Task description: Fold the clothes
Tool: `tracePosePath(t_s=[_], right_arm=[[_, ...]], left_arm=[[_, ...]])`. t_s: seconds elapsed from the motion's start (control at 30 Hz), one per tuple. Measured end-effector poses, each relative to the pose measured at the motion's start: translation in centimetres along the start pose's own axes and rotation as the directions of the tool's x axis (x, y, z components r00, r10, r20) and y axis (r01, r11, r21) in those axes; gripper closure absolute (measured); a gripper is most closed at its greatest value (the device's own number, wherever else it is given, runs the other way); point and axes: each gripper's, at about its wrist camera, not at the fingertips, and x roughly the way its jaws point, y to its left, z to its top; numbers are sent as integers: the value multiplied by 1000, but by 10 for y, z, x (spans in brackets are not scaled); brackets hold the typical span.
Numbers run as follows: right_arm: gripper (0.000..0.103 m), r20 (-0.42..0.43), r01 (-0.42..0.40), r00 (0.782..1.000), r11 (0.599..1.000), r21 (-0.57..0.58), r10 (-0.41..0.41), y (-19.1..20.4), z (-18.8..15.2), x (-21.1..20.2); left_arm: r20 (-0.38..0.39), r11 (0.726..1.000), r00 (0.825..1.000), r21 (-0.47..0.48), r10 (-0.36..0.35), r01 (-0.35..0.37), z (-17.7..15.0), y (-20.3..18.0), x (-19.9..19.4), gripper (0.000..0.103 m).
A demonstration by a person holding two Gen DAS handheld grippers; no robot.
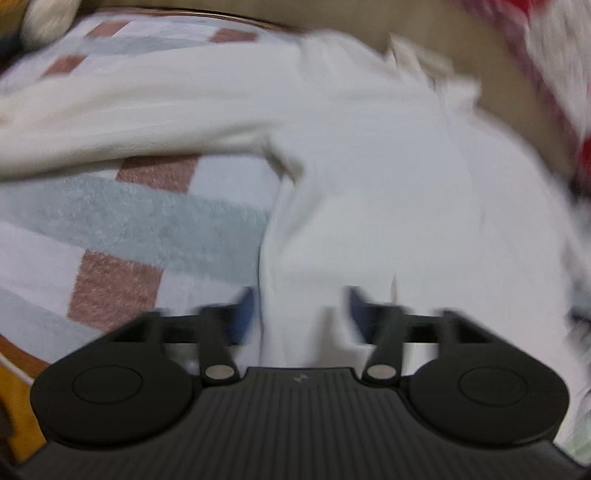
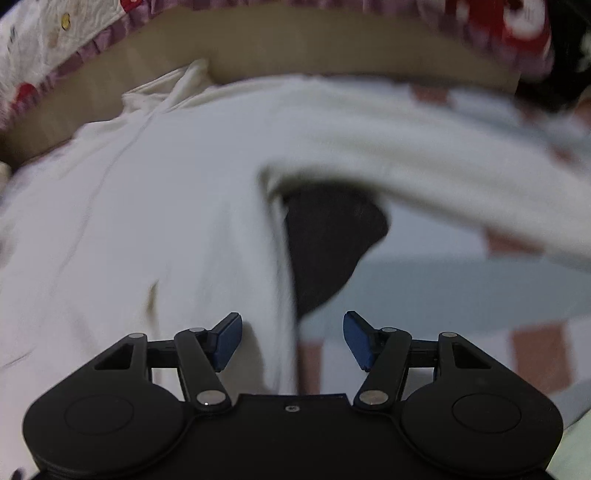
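A white long-sleeved garment point(image 1: 388, 184) lies spread on a checked blanket point(image 1: 122, 229), one sleeve stretching left. My left gripper point(image 1: 299, 314) is open, its blue pads on either side of the garment's lower left edge, which rises between them. In the right wrist view the same white garment point(image 2: 147, 221) fills the left, with a sleeve point(image 2: 443, 162) running right. My right gripper point(image 2: 291, 339) is open, with the garment's side edge between its pads. A dark patch point(image 2: 328, 243) shows under the sleeve. Both views are blurred.
The checked blanket point(image 2: 461, 288) has grey, white and reddish squares. A tan band point(image 2: 332, 48) runs behind the garment, with red and white patterned fabric point(image 2: 509, 26) beyond it. A cream fuzzy object point(image 1: 48, 18) sits at the top left.
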Motion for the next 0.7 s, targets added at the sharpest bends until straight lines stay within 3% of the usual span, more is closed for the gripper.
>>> tracePosePath(t_s=[0.07,0.1,0.13,0.17,0.23,0.3,0.4,0.5,0.53,0.57,0.63,0.7], right_arm=[[31,5,-61,998,998,3,61,-1,-7,1],[36,-5,-93,996,996,-6,93,2,-9,-1],[71,-16,-125,992,992,-14,124,5,-10,-2],[92,-27,-157,987,987,-23,156,8,-12,-3],[93,-29,-96,995,988,-123,93,24,-11,-16],[94,-7,-31,1000,984,-174,30,34,-13,-39],[96,-3,65,998,969,-236,-68,34,-22,-44],[95,-54,110,991,965,-237,-126,31,-26,-18],[90,-65,128,987,969,-212,-145,30,-25,-13],[78,-59,155,984,969,-191,-169,29,-22,-14],[70,-37,222,972,955,-198,-233,38,-17,-18],[67,25,261,965,938,-230,-262,55,-13,-31]], left_arm=[[-36,996,999,85,24,-21,-6,-10,2,29],[-53,991,998,127,37,-30,-9,-15,3,26],[-69,985,996,169,51,-38,-12,-20,4,32],[-85,976,994,211,65,-46,-15,-25,5,54],[-114,954,989,295,96,-58,-20,-35,7,94],[-132,930,983,360,129,-73,-26,-42,6,94],[-120,926,983,369,137,-84,-27,-41,1,94],[-107,924,985,372,139,-89,-26,-42,-3,90],[-103,923,985,373,139,-91,-26,-42,-4,90],[-99,923,985,374,140,-93,-25,-42,-6,89],[-91,922,986,376,141,-97,-25,-43,-9,88],[-82,920,986,378,143,-101,-24,-43,-12,74]])
